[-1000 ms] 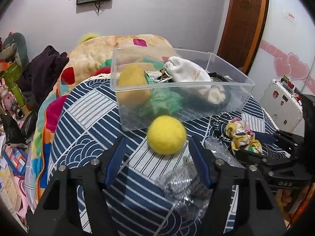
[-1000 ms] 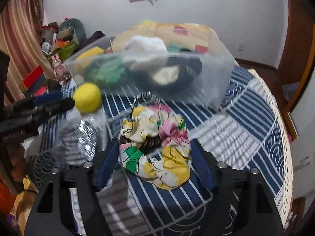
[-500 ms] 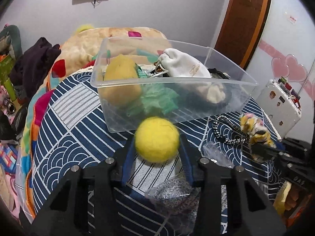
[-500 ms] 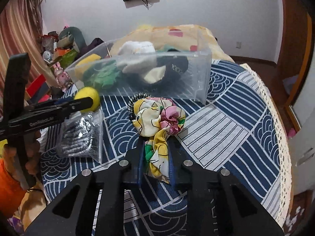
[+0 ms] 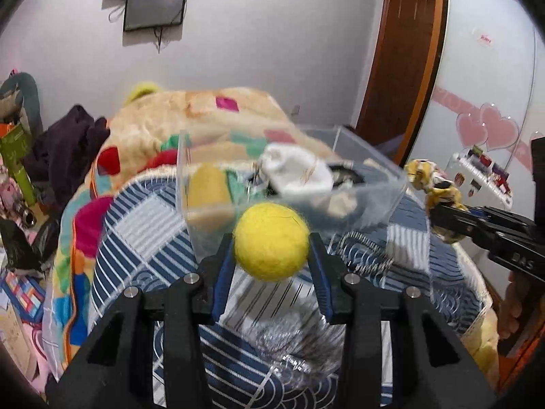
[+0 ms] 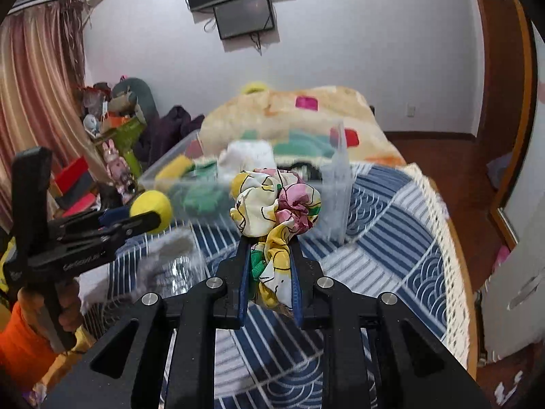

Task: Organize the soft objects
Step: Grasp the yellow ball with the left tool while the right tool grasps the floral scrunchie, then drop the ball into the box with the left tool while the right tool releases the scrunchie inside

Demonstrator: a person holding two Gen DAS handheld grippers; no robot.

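My left gripper [image 5: 271, 248] is shut on a fuzzy yellow ball [image 5: 271, 241], held above the blue patterned tablecloth [image 5: 143, 235] in front of a clear plastic bin [image 5: 371, 211]. The bin holds a white pouch [image 5: 296, 170], a yellow sponge [image 5: 207, 187] and green cloth. My right gripper [image 6: 269, 248] is shut on a floral scrunchie [image 6: 276, 201], lifted off the cloth near the bin's corner [image 6: 335, 191]. Each gripper shows in the other's view: the right gripper [image 5: 439, 211] with the scrunchie at the right edge, and the left gripper [image 6: 146, 218] with the ball [image 6: 151, 206] at the left.
A clear bag of silvery items [image 5: 289, 341] and a black-and-white cord [image 5: 364, 255] lie on the tablecloth below the ball. A blanket-covered bed [image 5: 204, 116] stands behind the table, clutter [image 6: 112, 136] at the left. A person's hand [image 6: 68, 306] with an orange sleeve holds the left gripper.
Both grippers closed, the left on the yellow ball and the right on the scrunchie, then lifted them off the tablecloth toward the bin.
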